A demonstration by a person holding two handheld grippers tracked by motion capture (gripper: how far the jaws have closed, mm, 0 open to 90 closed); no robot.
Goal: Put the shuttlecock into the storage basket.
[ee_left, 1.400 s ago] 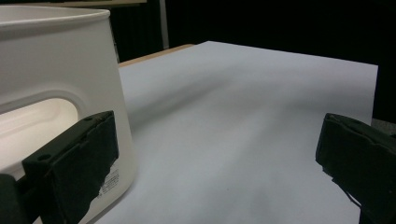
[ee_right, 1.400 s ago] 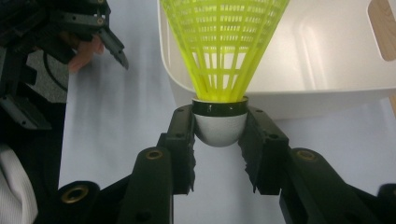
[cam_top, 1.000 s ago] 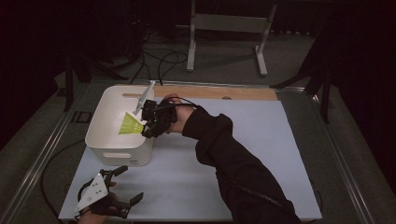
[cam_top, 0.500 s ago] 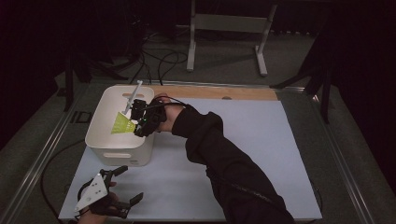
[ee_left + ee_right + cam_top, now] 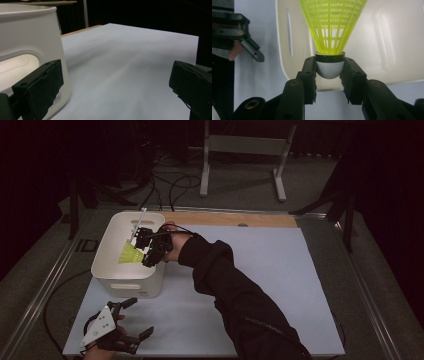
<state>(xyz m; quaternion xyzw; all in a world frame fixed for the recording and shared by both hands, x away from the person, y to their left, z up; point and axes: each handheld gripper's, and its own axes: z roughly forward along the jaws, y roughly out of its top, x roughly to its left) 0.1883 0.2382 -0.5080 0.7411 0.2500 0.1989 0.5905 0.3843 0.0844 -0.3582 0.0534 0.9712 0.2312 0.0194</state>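
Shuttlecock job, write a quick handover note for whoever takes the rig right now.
Right gripper: shut on the yellow shuttlecock, fingers clamping its white cap, held over the white bin.
Left gripper: open, holding nothing, resting near the front edge of the white mat, beside the bin.
Done: shuttlecock picked up and brought above the bin.
Left: probably lower it in and release; it is not yet let go.
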